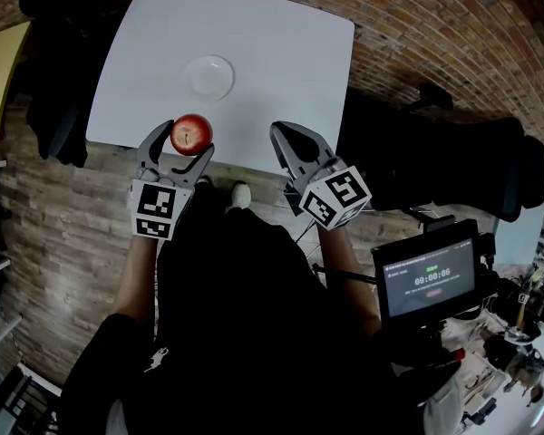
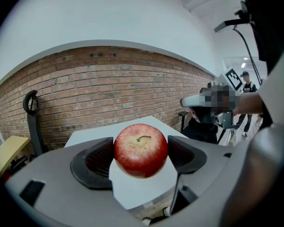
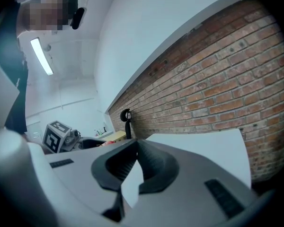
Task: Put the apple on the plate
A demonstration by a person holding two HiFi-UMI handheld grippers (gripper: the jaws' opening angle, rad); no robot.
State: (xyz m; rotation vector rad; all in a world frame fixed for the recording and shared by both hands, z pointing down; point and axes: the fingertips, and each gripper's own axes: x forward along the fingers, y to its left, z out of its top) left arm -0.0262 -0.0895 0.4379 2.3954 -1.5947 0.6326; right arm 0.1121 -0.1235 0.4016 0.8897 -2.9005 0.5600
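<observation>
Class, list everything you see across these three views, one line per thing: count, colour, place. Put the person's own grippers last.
Round red apple: one, red, clamped between the left gripper's jaws, near the table's front edge.
Small round white plate: one, white, empty, mid-table.
Rectangular white table: one, white, in front of the person.
Brick wall: one, red-brown, behind the table.
Screen showing a timer: one, dark, at the person's right.
Left gripper: one, grey with black pads, shut on the apple.
Right gripper: one, grey with black pads, jaws together, holding nothing, beside the left gripper.
</observation>
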